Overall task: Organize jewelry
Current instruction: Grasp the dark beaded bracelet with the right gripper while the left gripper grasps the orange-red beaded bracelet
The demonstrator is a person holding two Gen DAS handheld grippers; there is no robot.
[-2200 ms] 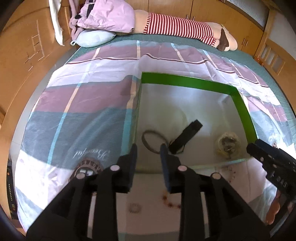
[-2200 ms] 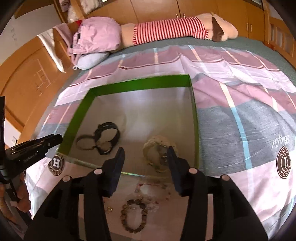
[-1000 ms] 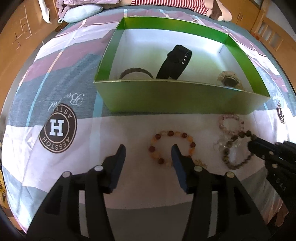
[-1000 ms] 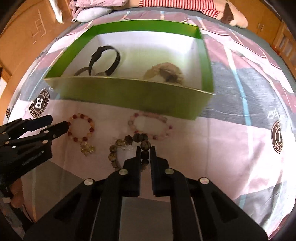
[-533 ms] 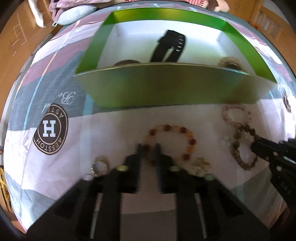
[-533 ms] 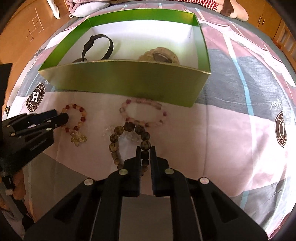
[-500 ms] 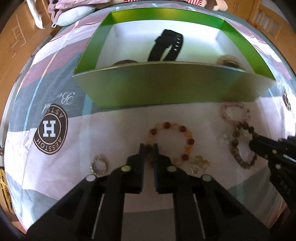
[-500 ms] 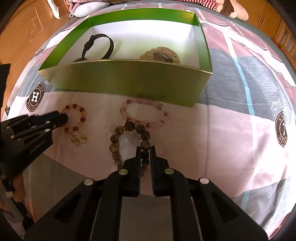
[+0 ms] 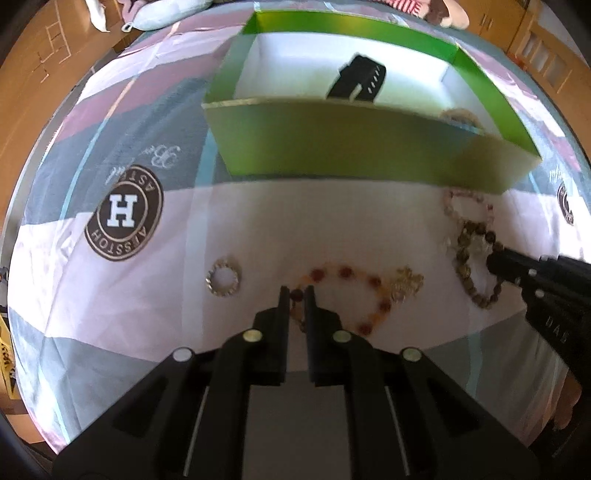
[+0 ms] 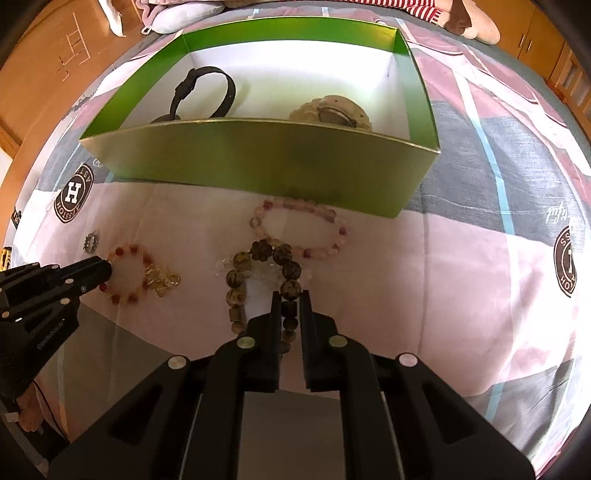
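Observation:
A green box (image 9: 354, 155) (image 10: 258, 155) stands on the bedspread, holding a black strap bracelet (image 10: 207, 92) (image 9: 360, 79) and a pale beaded piece (image 10: 332, 112). In front of it lie a red-and-orange bead bracelet (image 9: 347, 275) (image 10: 125, 273), a dark brown bead bracelet (image 10: 258, 273) (image 9: 469, 258), a pink bead bracelet (image 10: 299, 232) (image 9: 469, 206) and a small silver ring (image 9: 223, 280) (image 10: 91, 242). My left gripper (image 9: 295, 293) is shut on the red-and-orange bracelet. My right gripper (image 10: 290, 299) is shut on the dark brown bracelet.
A gold charm cluster (image 9: 406, 284) (image 10: 160, 280) lies by the red bracelet, and clear beads (image 10: 266, 271) lie inside the brown one. Pillows (image 10: 184, 14) and wooden cabinets (image 10: 55, 55) lie beyond the box. A round H logo (image 9: 123, 218) marks the bedspread.
Both grippers came down from over the box to the bracelets. The right shut on the brown bracelet first; the left then shut on the red one and has moved slightly right.

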